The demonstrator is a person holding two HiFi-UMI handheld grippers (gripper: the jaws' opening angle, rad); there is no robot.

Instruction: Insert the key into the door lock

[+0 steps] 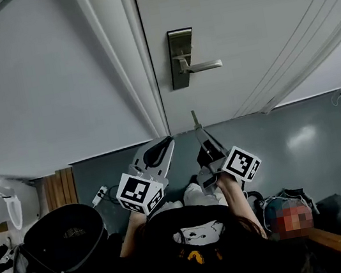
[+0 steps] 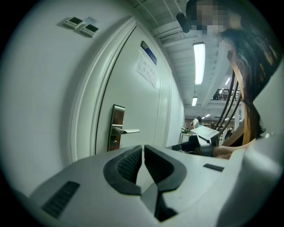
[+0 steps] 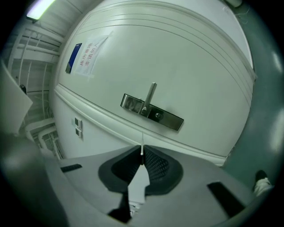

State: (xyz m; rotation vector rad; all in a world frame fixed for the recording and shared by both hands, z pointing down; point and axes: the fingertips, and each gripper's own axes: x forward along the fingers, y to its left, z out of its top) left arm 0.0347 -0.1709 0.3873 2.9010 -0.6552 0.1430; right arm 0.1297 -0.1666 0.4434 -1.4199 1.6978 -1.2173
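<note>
Noted: key (image 1: 195,120) clamped in right gripper (image 1: 202,137), tip protruding, well short of lock (image 1: 181,59); left gripper (image 1: 164,144) closed, empty.

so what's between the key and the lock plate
nothing: only bare door shows between the key in the right tongs and the lock plate, in the head view

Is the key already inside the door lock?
No, the key held in the right gripper is clearly apart from the lock plate.
</note>
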